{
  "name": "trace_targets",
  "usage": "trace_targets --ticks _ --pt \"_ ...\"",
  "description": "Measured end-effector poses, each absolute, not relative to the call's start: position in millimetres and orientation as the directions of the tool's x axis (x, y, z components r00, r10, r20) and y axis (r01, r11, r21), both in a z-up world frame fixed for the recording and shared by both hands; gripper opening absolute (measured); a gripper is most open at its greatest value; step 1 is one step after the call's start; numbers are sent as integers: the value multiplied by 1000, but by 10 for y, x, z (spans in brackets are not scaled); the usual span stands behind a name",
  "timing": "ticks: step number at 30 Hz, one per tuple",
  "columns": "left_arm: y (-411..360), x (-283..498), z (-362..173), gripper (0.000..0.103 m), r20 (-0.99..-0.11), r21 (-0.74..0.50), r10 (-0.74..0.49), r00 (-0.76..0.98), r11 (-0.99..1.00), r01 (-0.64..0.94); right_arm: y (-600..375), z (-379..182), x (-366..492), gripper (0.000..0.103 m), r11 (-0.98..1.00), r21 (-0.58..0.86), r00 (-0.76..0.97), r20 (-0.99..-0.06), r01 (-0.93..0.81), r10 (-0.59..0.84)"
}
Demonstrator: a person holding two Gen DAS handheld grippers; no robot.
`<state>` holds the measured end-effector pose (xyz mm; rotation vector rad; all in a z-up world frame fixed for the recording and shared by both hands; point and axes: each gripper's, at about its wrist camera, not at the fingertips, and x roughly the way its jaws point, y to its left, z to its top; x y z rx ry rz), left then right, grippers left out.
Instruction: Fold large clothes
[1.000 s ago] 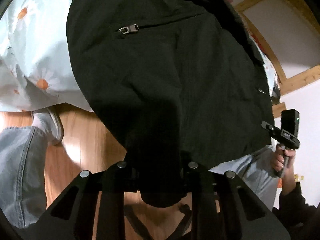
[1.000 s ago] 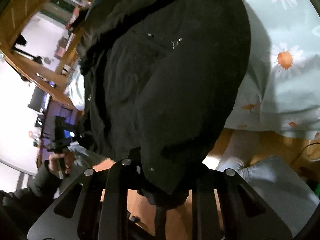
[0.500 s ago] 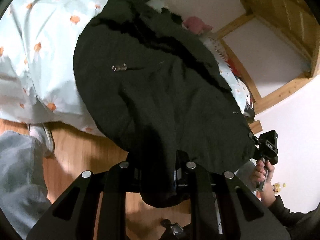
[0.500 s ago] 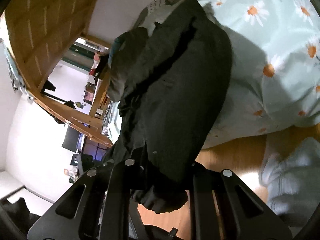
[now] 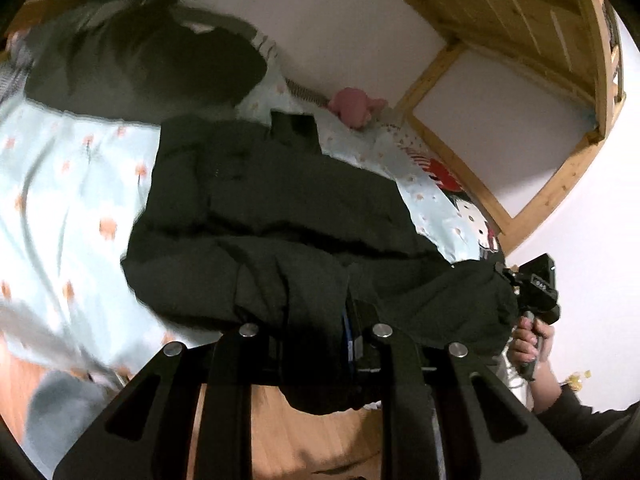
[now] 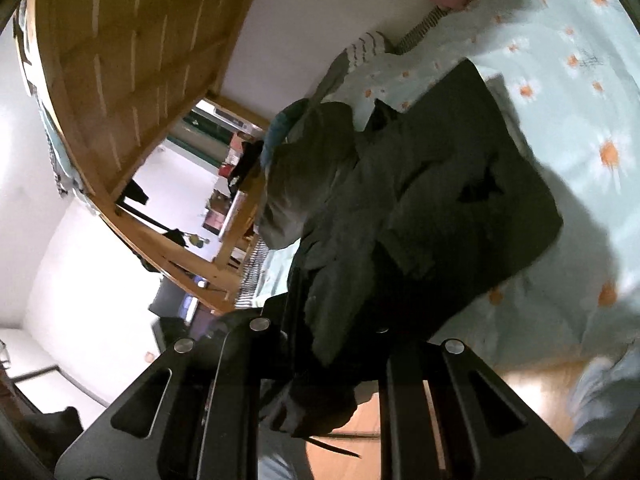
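A: Entry on the left tongs (image 5: 316,340). A bunched hem of the large black fabric jacket (image 5: 280,216) is seen clamped between the closed fingers, with a fold hanging down below them.

B: Noted. The right tongs (image 6: 320,344) are recorded likewise: the fingers are closed on a gathered edge of the black jacket (image 6: 432,208), and a lump of cloth droops beneath them.

A: Location of the jacket: it is spread ahead of both tongs over the pale blue bedsheet printed with orange-centred daisies (image 5: 72,184), its near edge drawn off the bed edge toward the tongs.

B: Beyond the jacket, farther from the left tongs, a heap of dark grey clothing (image 5: 132,64) is observed on the bed, and a pink plush toy (image 5: 356,106) is set against the white wall.

A: To the right of the left tongs, the right-hand handle with its black camera block (image 5: 538,292) is seen gripped by a bare hand (image 5: 532,340).

B: Under both tongs, orange-brown wooden floor (image 6: 404,428) is visible. A light wooden bed frame (image 5: 500,4) is recorded overhead.
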<state>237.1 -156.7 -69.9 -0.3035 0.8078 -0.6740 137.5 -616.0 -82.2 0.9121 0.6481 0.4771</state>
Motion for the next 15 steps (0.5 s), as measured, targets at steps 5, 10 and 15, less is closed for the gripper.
trace_targets --ticks 5,10,15 --pt "-1756 2767 -427 19 -545 -446 -648 532 761 471 -6273 -618 1747 16 573 810 733 -317 -121 602" --pt "-1919 3114 -181 19 -532 -404 -647 546 761 508 -6415 -430 2176 16 581 804 742 -313 -125 593" --pt "-2020 3617 -1 19 -525 -391 -646 554 761 517 -6543 -241 2728 16 566 816 745 -305 -117 594"
